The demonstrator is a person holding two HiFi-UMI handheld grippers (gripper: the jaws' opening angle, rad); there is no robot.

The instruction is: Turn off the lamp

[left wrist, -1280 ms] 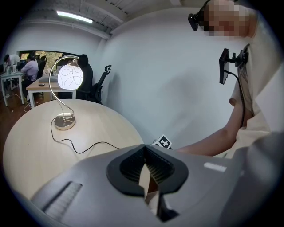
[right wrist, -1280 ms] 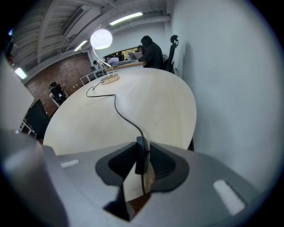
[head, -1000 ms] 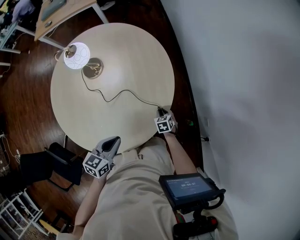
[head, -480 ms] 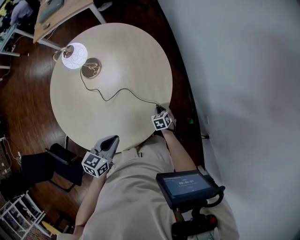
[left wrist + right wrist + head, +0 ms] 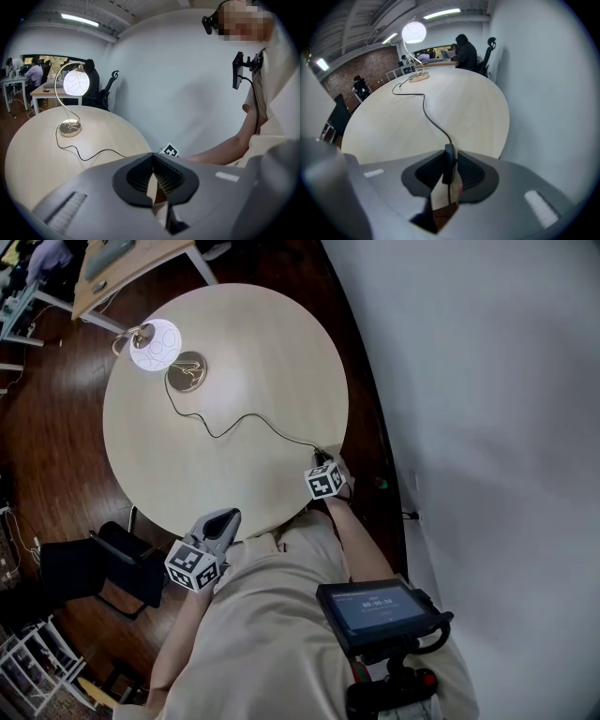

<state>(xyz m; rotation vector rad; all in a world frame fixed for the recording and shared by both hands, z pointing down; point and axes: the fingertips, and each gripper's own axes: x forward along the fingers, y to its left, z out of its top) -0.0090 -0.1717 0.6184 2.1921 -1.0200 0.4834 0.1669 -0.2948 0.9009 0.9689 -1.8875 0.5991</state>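
Inside right claw [image 5: 450,155]: cord switch [image 5: 449,168] pinched; lamp [image 5: 414,32] well apart.

No legible text anywhere

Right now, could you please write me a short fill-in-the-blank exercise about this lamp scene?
1. The lamp at the far side of the round table is currently switched ____.
2. The right gripper is closed on the inline ____ of the black cord.
3. The left gripper, with its jaws together, holds ____.
Missing words: on; switch; nothing.
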